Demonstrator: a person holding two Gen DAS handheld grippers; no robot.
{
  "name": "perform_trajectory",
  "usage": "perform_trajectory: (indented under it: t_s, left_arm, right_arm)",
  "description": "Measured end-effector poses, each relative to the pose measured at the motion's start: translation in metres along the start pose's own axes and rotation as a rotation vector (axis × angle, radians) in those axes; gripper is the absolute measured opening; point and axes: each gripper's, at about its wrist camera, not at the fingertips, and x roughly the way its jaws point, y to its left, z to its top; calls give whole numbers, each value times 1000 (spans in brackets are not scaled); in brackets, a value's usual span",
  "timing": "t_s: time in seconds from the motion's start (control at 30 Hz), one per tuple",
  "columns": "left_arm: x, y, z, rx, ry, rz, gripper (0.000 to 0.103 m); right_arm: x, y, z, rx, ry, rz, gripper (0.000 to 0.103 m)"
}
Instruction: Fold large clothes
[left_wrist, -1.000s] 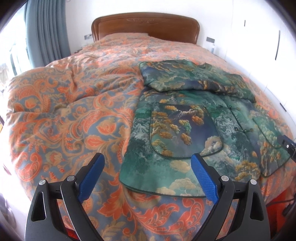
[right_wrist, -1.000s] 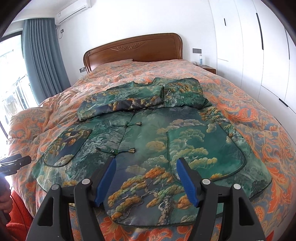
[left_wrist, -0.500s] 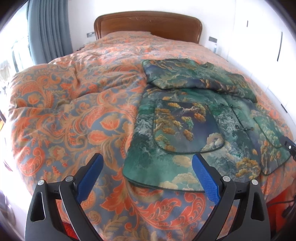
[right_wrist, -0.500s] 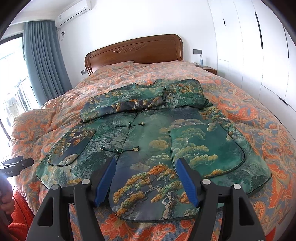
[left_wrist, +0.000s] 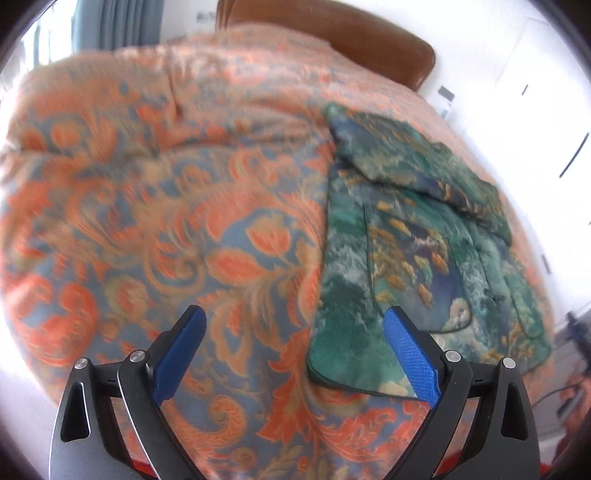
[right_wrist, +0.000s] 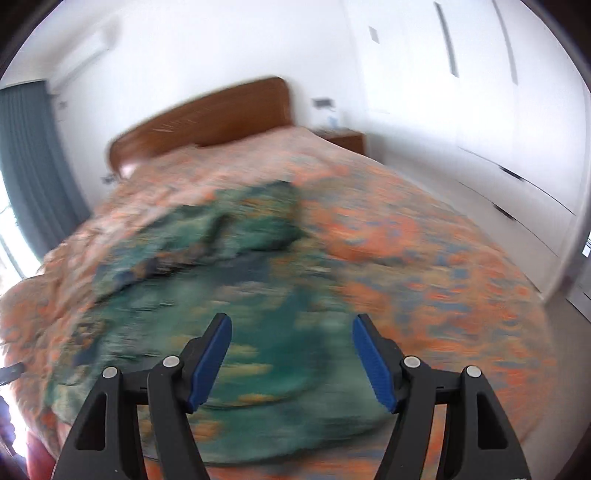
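Nearest the lens in each view, both grippers stood released, blue pads spread wide and grasping nothing. The left gripper (left_wrist: 291, 354) hung over the quilt (left_wrist: 184, 221) with its right pad just over the jacket's (left_wrist: 406, 258) near-left hem corner; most of the gap between its pads covered bare quilt. So from the left fingers the jacket lay ahead and to the right. The right gripper (right_wrist: 291, 363) hung above the jacket's (right_wrist: 207, 295) lower front, green cloth showing between its pads, though heavy blur hid the hem line and any seam.

The jacket lay flat on the quilt toward the right half of the bed, hem nearest the grippers and collar end farther off, so its long axis ran away from them toward the headboard (left_wrist: 369, 40). Across its far end lay a folded sleeve (left_wrist: 413, 173).

By my judgement the right gripper was better placed over the garment, while the left needed to shift right to reach the hem corner.

Beyond the bed stood a curtain (right_wrist: 33, 166) at left and white wardrobes (right_wrist: 498, 110) at right.
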Motion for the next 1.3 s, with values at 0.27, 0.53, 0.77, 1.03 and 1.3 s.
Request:
perform_trajectory:
  t_s: [0.27,0.53,0.77,1.03,1.3]
  left_arm:
    - [57,-27,-32,40,163,-85,97]
    - [66,-62,-39,117,188,-121,88]
    - [54,-67,-36,169,209,-64,17]
    - [8,-59,-41,173,154,-152,10]
    - [-32,-35,-76,143,205,-194,10]
  right_arm:
    - [47,-86,-15,156,299,44,70]
    - [98,-69,-23,121,449,170,70]
    - [91,-21,-23,-92,529,252,21]
    - [51,-5,-10,-101,477,291,14]
    - [10,-20,-22,-42,500,356,14]
